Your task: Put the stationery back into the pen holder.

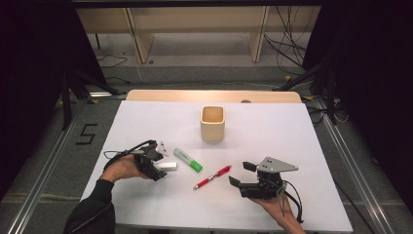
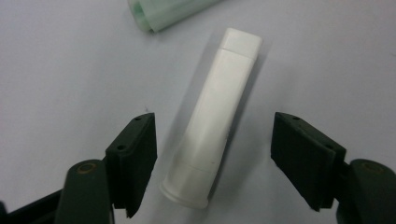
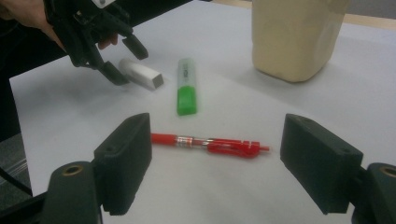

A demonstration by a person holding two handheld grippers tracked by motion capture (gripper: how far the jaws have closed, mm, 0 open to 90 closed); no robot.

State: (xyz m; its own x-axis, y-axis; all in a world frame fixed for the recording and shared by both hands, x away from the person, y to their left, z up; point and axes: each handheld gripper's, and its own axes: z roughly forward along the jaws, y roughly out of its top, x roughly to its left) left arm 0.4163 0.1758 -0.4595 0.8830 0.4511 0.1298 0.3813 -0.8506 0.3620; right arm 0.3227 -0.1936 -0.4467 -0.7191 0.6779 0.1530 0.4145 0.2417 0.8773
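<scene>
Two grippers are at work on your white table [image 1: 146, 204], and your left gripper [image 1: 157, 165] is the one on the job: its jaws straddle the white tube [image 2: 210, 126], one to each side of the tube's rounded end, with a visible gap on both sides — so it is open, not gripping. The tube lies flat on the table on your left side, its square capped end pointing away from the gripper and toward the green highlighter [image 1: 188, 160], which lies just beside it without touching, as far as the high view lets you judge. In the right gripper view you can see the same pairing from the other side: the left gripper's black jaws sit over the near end of the tube while its flat end pokes out toward the highlighter. Your right gripper [image 1: 243, 174] rests low on the table at your right, jaws spread wide with nothing between them — the red pen [image 3: 210, 143] lies flat just beyond its fingertips, untouched. The beige cup [image 1: 213, 123] stands upright farther back near the middle of the table, well apart from both grippers.
</scene>
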